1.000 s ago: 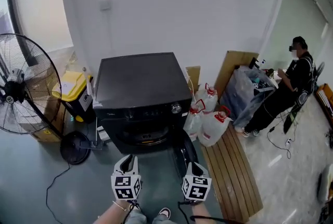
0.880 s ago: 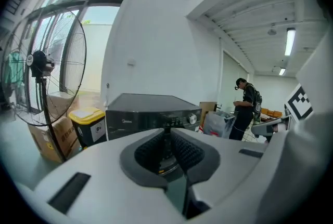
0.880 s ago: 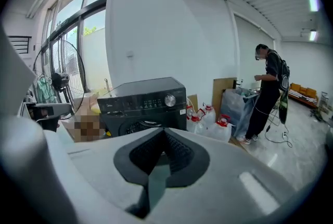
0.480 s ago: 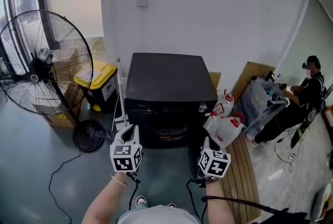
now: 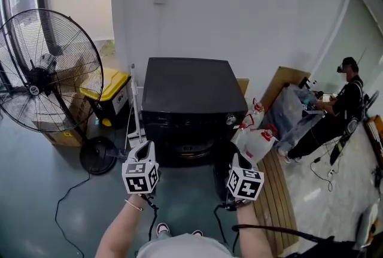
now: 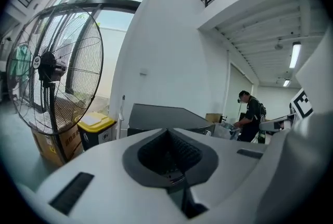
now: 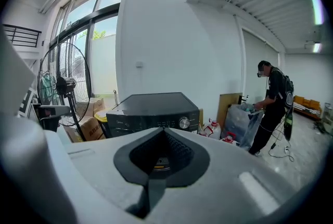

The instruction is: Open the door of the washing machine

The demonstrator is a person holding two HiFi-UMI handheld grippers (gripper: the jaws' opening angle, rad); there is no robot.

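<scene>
Left claw (image 5: 145, 148) and right claw (image 5: 235, 159) both shut, empty; black washing machine (image 5: 188, 92), door (image 5: 219, 174) open.

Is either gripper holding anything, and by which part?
Nothing is held: the left gripper and right gripper are both shut and empty, short of the washing machine.

Black washing machine (image 5: 188, 92) beside standing fan (image 5: 45, 71)

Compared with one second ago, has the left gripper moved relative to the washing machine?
Yes. In the head view the left gripper now overlaps the left front corner of the washing machine; earlier it lay below the front: it went up and left.
</scene>
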